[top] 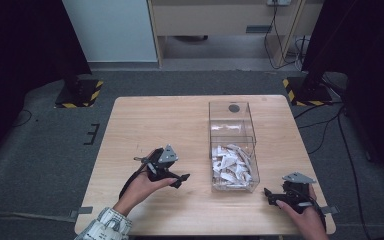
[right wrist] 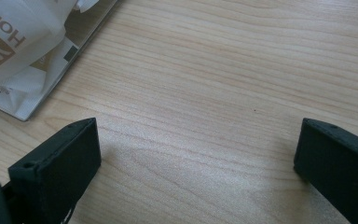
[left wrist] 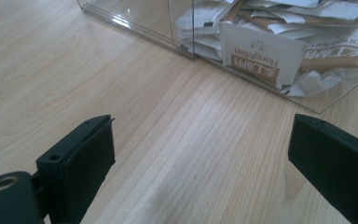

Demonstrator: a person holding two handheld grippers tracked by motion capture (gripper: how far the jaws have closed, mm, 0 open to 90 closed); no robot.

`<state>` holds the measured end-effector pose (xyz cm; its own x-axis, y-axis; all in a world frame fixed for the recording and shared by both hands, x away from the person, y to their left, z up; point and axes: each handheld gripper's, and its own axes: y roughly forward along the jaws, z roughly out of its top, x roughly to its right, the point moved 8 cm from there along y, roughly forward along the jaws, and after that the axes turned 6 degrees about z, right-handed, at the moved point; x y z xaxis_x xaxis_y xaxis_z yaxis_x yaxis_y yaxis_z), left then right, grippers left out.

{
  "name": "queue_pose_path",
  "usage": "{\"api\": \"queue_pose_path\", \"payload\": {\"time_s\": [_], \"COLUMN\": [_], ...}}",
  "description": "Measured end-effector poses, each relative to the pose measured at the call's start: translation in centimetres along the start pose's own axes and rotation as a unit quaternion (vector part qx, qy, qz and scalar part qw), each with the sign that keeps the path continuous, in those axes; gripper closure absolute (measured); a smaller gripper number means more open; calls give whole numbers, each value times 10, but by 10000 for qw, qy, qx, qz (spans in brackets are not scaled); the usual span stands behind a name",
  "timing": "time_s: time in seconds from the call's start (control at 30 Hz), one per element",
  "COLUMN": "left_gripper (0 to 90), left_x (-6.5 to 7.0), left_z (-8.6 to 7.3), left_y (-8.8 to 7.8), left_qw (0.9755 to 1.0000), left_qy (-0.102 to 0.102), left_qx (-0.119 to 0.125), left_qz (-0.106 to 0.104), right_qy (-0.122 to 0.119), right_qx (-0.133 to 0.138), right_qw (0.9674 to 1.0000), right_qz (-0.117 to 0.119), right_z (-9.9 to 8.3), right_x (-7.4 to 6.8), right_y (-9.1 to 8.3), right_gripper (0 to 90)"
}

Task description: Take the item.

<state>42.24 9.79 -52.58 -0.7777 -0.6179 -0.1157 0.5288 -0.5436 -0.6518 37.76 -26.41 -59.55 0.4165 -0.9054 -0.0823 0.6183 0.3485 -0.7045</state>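
- Holding both tools low over the table, I have my left gripper (top: 176,179) with its jaws spread wide and nothing between them, and my right gripper (top: 271,196) just as wide and just as empty.
- Nearest to both of them is the clear, rectangular plastic box (top: 252,165), which stands between the two grippers, a little farther up the table. Seen from the left gripper view, its near corner (left wrist: 193,55) sits just ahead of my jaws.
- Inside, the near compartment is heaped with white and tan paper sachets (top: 231,166); one with brown lettering (left wrist: 256,58) leans flat against the wall. The far compartment looks almost bare.
- I judge the sachets to be light, thin and limp — easy to crumple, likely to slide over one another, and prone to come up two at a time.
- The best hold, I think, is on a free edge or corner that stands proud of the heap, pinched across its flat faces — not a stab into the middle.
- The box itself seems stiff but smooth-walled and light, so a nudge could shift it.
- Under everything lies the pale wooden tabletop (top: 145,125), smooth and with fine grain.
- Beyond it are grey carpet, black stands with yellow-striped bases (top: 80,93), trailing cables and light wooden furniture against the back wall.
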Motion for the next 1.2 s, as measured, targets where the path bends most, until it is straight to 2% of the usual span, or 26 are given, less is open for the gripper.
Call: {"api": "queue_pose_path", "payload": {"time_s": [0.5, 1.0, 1.2], "left_gripper": [62, 60, 60], "left_x": [5, 3, 4], "left_z": [31, 47, 56], "left_y": [-6, -12, -14], "left_qw": [9995, 9991, 9988], "left_qy": [144, 184, 260], "left_qx": [286, 362, 388], "left_qz": [-58, -75, -121], "right_qy": [-15, -1, -14], "right_qx": [-13, 0, -5], "right_qw": [10000, 10000, 10000], "right_qz": [15, 0, 9], "right_z": [0, 0, 0], "right_x": [0, 0, 0], "right_y": [0, 0, 0], "right_gripper": [8, 8, 8]}}
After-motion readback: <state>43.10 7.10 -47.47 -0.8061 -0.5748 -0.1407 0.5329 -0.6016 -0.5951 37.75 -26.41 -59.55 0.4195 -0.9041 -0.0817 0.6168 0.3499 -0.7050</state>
